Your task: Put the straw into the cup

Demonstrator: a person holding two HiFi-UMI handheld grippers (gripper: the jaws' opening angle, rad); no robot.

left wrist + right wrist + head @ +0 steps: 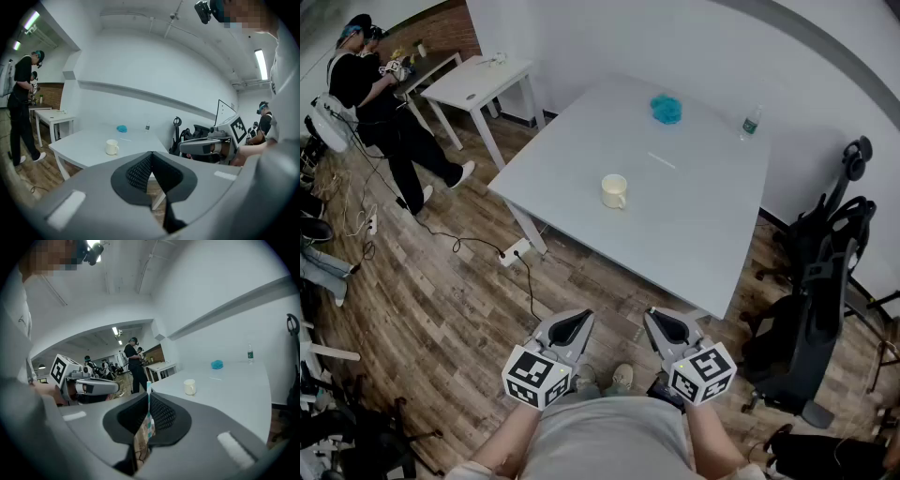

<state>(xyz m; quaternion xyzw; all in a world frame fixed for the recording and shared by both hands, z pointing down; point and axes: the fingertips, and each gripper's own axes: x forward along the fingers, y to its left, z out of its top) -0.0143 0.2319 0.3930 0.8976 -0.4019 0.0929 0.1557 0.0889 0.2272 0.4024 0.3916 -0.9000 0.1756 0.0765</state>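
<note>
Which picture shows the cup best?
The head view: the cup shows from above, with its open top and handle plain. The left gripper view and right gripper view show it small, from the side.

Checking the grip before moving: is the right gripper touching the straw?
Touching. The right gripper view shows the straw pinched between the shut jaws of the right gripper, its tip sticking out above them.

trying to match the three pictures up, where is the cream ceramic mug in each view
Head view: the cream ceramic mug stands mid-table, upper centre of the picture.
Left gripper view: left of centre, above the shut jaws.
Right gripper view: right of centre, beyond the teal-striped straw pinched in the right hand-held gripper.
Shared landmark: the crumpled blue lump lies farther along the white table.
</note>
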